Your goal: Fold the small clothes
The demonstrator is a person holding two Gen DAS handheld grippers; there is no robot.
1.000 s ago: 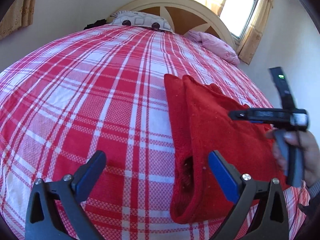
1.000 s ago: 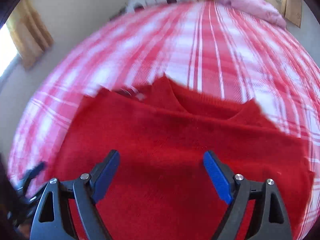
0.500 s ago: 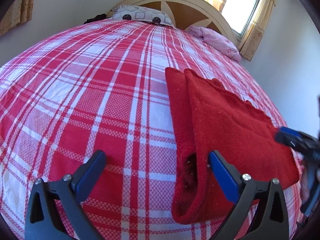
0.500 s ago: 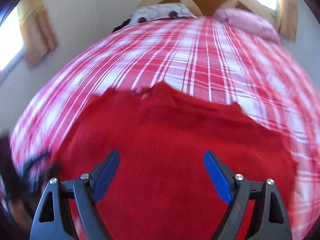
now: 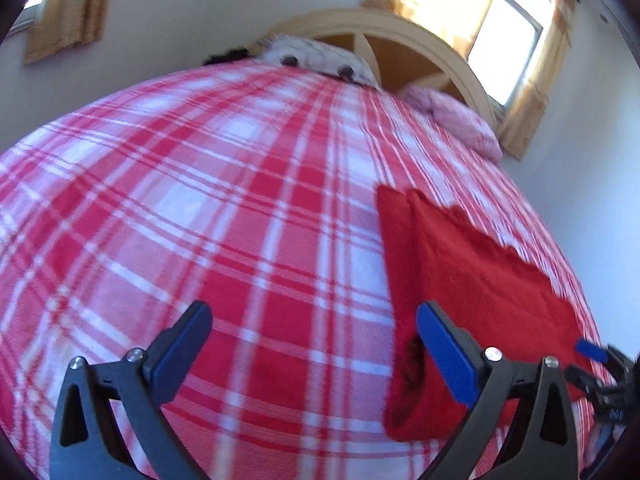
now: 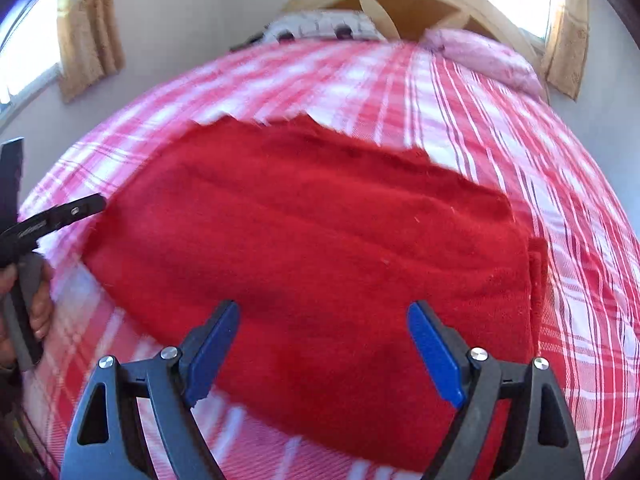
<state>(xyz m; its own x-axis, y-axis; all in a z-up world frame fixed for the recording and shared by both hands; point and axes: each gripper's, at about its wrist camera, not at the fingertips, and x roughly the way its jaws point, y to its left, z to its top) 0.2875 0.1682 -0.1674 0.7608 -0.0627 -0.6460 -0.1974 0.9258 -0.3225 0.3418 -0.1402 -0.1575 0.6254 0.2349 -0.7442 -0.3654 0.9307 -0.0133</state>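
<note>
Red knit sweater [image 6: 320,248] lay part-folded on the checked bedspread [image 5: 200,208], both tools empty.

Left wrist view: left gripper [image 5: 316,344] was spread wide with nothing between its fingers, hovering over the bedspread; its right finger sat just beside the sweater's rolled near edge, contact not clear. One side looked folded over the body in a narrow strip along the left edge. The right gripper's tip showed at the far right, near the sweater's corner. Right wrist view: right gripper [image 6: 324,348] was likewise wide apart and holding nothing, poised above the sweater's near hem. The cloth lay flat as a broad rectangle, with an extra layer showing at its right edge. Judged roughly midway: side folds seemed in, and a crosswise fold probably remained.
</note>
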